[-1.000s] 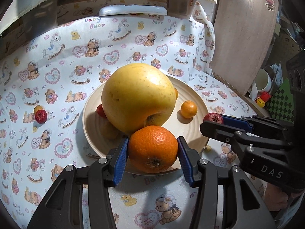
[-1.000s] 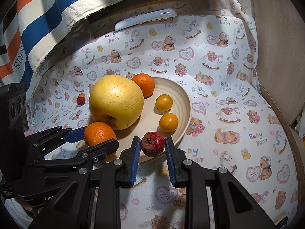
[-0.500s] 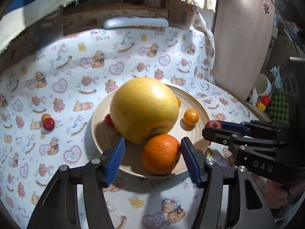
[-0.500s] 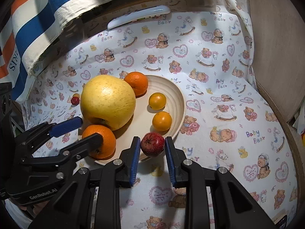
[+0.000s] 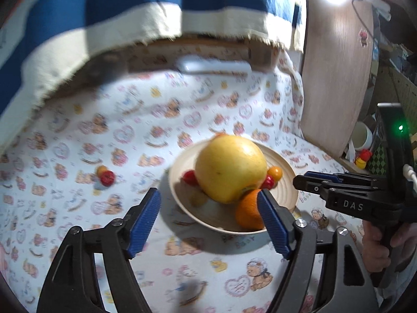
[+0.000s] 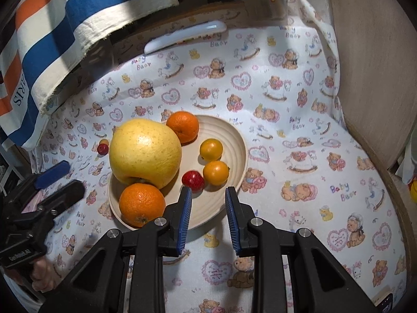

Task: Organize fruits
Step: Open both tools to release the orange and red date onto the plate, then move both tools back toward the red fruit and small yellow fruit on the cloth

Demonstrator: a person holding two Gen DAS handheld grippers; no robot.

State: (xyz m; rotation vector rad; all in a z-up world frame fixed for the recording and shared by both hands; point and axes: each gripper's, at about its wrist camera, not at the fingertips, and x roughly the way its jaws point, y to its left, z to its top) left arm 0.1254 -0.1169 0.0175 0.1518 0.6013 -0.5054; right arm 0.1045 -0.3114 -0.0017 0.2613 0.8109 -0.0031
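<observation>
Left wrist view: the left gripper [image 5: 208, 219], jaws just opened wide and empty, faces the plate [image 5: 286, 195]; the orange [image 5: 247, 212] rests at the plate's 5 o'clock rim. Right gripper [image 6: 208, 195] fingers stand narrowly apart, empty, with the red fruit [image 6: 192, 181] on the plate at their 11 o'clock.

Teddy-bear print cloth [image 6: 299, 99] covers the whole surface, a striped blue-and-orange towel [image 6: 52, 34] hangs behind, and a white handle-like bar [image 6: 185, 36] sits beneath it.
</observation>
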